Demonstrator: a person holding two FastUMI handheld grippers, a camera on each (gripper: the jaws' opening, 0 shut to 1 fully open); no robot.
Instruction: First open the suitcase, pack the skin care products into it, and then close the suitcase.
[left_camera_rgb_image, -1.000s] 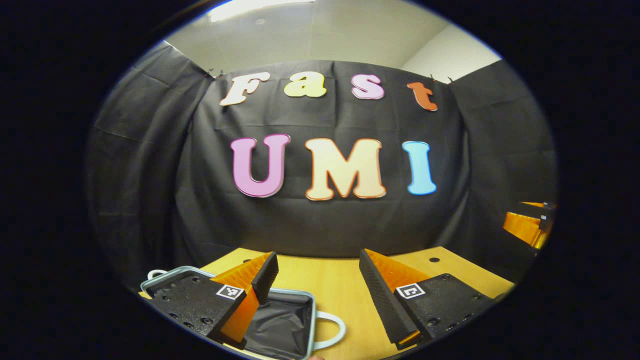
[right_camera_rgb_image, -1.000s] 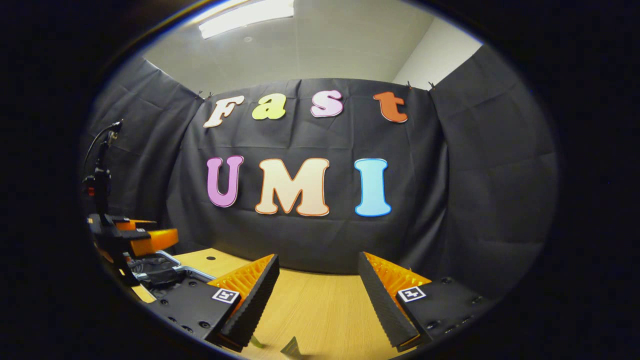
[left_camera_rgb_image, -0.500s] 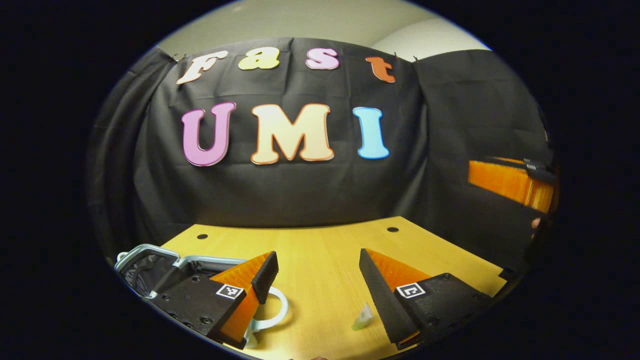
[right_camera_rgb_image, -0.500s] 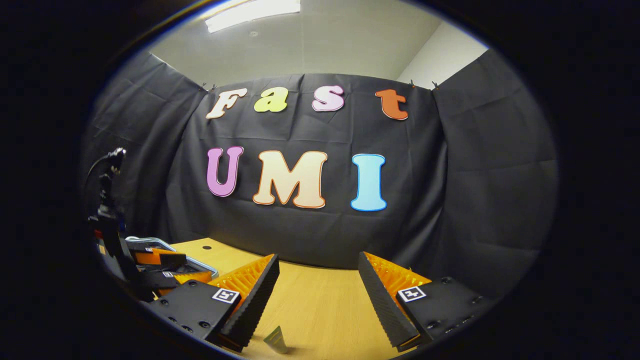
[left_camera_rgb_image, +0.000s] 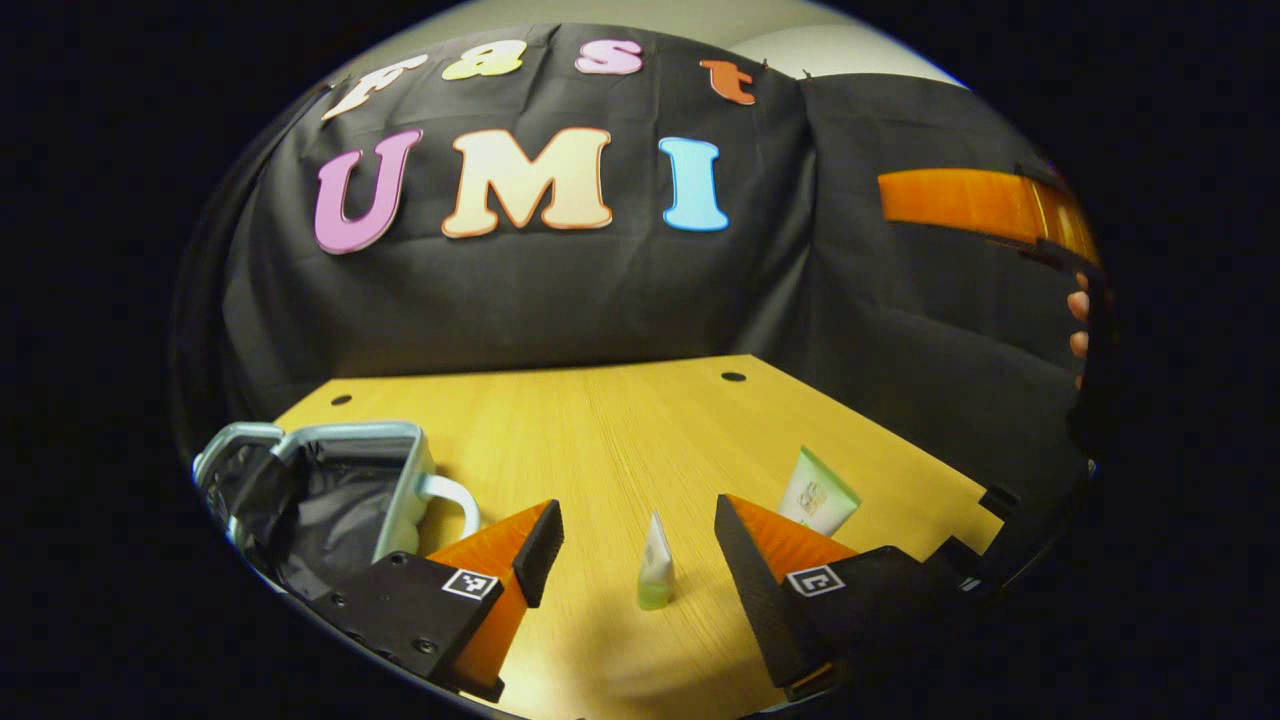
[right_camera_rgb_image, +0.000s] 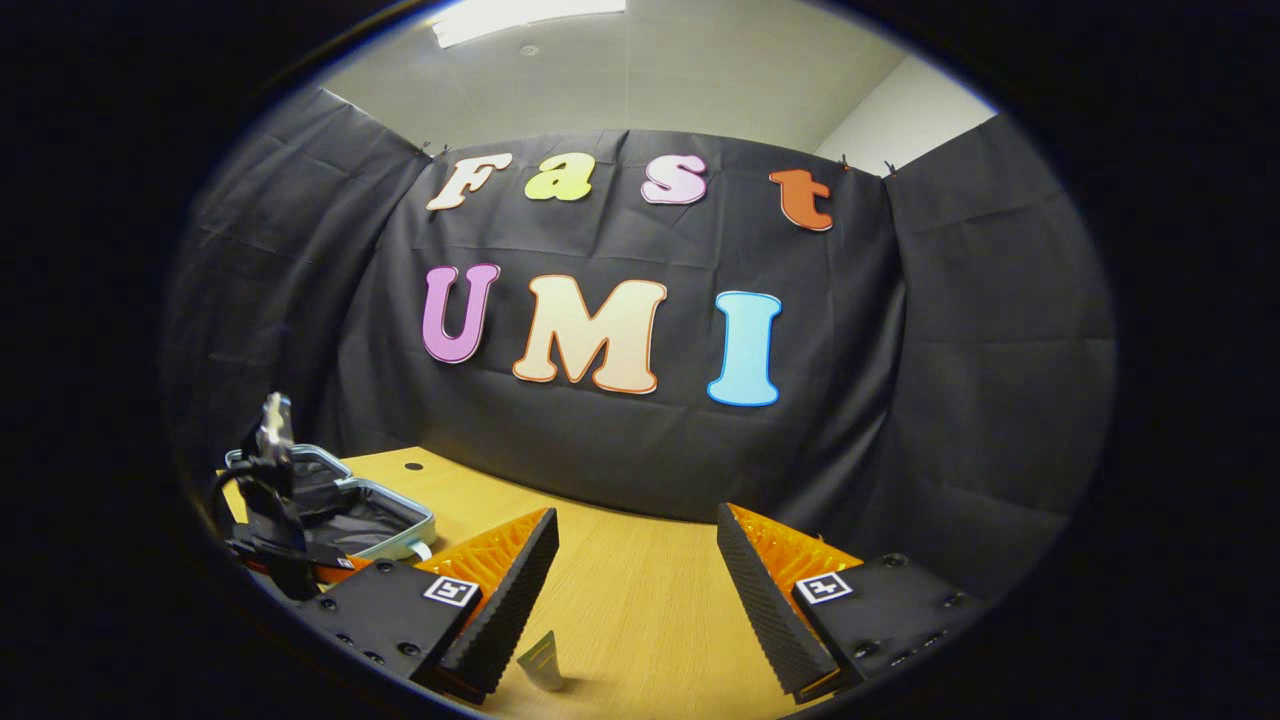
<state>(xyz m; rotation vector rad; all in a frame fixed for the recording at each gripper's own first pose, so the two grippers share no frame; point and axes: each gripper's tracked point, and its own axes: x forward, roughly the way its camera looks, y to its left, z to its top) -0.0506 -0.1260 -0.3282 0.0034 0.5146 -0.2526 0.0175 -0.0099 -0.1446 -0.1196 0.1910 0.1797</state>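
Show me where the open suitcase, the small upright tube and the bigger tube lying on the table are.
suitcase (left_camera_rgb_image: 340, 490), left gripper view, on its dark lining.
small upright tube (left_camera_rgb_image: 656, 565), left gripper view, on the middle of its body.
bigger tube (left_camera_rgb_image: 816, 497), left gripper view, on its printed front.

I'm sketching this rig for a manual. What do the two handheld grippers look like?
Each gripper, left and right, has two wedge-shaped fingers with ribbed inner faces, mounted on black blocks with visible screws. Each block carries a small square black-and-white marker. A person's fingertips show by the other gripper's body.
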